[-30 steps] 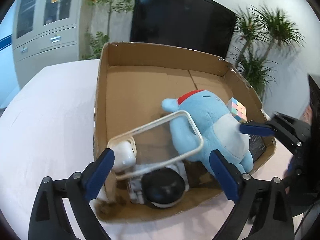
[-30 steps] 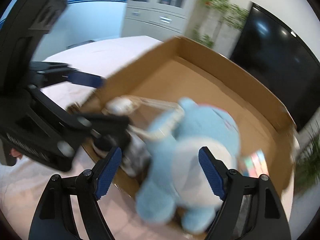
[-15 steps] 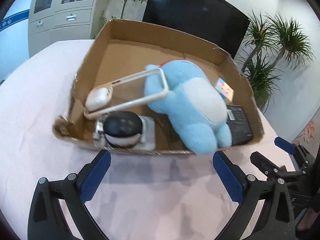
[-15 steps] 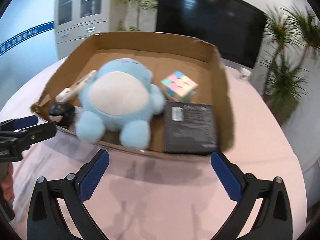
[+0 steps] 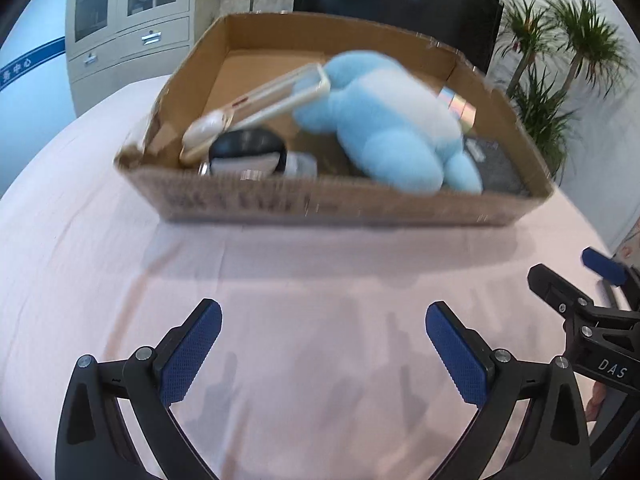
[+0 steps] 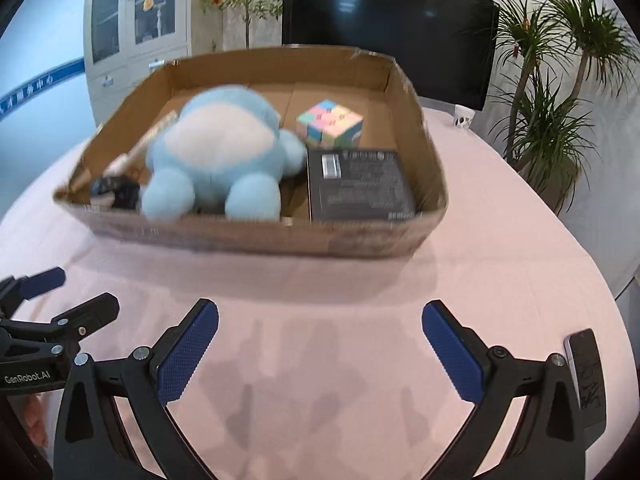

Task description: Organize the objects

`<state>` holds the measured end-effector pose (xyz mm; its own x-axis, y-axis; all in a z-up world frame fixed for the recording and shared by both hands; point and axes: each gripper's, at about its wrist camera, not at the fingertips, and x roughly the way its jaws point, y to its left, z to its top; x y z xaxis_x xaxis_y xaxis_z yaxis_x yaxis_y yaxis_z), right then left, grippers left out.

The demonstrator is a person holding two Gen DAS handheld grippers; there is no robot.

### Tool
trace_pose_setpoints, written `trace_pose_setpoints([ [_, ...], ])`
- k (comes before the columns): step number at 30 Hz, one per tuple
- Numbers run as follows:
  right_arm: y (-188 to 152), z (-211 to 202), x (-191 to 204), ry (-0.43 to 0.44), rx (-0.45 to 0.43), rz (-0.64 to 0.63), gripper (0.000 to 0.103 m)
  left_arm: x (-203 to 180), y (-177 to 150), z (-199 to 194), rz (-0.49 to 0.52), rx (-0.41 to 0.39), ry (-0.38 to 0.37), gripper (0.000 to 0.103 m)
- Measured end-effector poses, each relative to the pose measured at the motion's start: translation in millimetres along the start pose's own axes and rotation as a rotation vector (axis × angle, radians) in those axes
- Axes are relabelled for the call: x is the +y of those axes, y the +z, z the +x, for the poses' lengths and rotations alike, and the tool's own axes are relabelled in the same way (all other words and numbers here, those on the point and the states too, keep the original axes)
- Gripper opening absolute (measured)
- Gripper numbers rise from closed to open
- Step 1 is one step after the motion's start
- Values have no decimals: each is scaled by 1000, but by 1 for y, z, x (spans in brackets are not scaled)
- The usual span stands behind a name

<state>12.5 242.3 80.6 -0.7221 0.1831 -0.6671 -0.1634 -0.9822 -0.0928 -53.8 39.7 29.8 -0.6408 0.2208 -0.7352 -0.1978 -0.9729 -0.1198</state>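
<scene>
Cardboard is the whole target here: the shallow cardboard box sits on the pink tablecloth straight ahead of both tools, its long axis running left to right across the view, its near wall facing them. Both grippers hang back over bare cloth, well apart from that wall. The left gripper stands spread wide with nothing between its blue pads, and the right gripper is the same — wide, empty, touching nothing.

Inside the box, the blue plush toy lies left of centre with its feet against the near wall. The pastel puzzle cube sits behind and to its right, and the flat black box lies in the near right corner, just beside the right wall. At the left end, a pale phone case leans across a white earbud case, above a black-and-white round gadget.

By my reading, the right gripper is nearer the black box and cube, the left nearer the phone case end — though nothing loose remains on the cloth except a dark object at the right tool's far right edge.

Against 1 second ago: both tools were then down in the box, the right one straddling the plush. Both have since pulled back toward the near side, and their jaws have just been opening, with nothing between them now.
</scene>
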Motion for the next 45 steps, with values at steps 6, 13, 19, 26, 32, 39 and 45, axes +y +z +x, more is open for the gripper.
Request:
trace_pose_setpoints([
  [6, -26, 9, 0, -50, 43, 30, 102, 1, -28, 1, -5, 18, 57, 103],
  [13, -53, 13, -9, 50, 143, 113, 102, -1, -45, 7, 9, 98, 106, 103],
  [19, -65, 9, 0, 16, 199, 83, 102, -3, -56, -2, 22, 101, 109, 103],
  [26, -78, -5, 15, 15, 198, 85, 102, -4, -63, -8, 10, 101, 123, 103],
  [32, -77, -8, 15, 12, 199, 88, 102, -4, -64, -9, 10, 101, 122, 103],
  [39, -77, -8, 14, 12, 199, 87, 102, -4, -65, -9, 10, 101, 119, 103],
  [45, -77, -8, 14, 12, 199, 87, 102, -4, -65, -9, 10, 101, 120, 103],
])
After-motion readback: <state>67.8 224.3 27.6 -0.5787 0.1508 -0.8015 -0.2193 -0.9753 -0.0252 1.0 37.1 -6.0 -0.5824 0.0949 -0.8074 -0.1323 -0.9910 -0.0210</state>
